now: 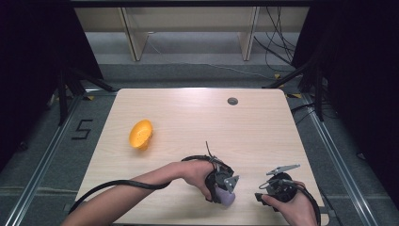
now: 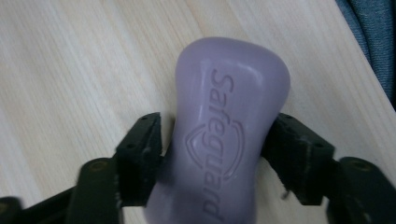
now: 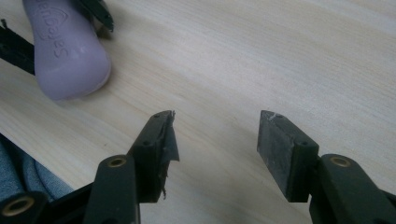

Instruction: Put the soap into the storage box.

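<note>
A lilac bar of soap (image 2: 224,130) stamped "Safeguard" sits between my left gripper's (image 2: 217,154) black jaws, which press on both its sides. From above, that gripper (image 1: 226,190) and the soap (image 1: 227,197) are near the table's front edge, right of centre. My right gripper (image 3: 217,140) stands open over bare wood with nothing between its jaws; the soap (image 3: 65,51) lies off to its upper left. In the high view the right gripper (image 1: 263,195) is close to the front right corner. An orange bowl-like object (image 1: 140,134) lies tilted on the table's left side.
The light wooden table (image 1: 197,117) has a round grey cable port (image 1: 232,100) near its far edge. Blue denim cloth (image 2: 373,37) shows past the table's front edge. Dark stands and cables surround the table on the floor.
</note>
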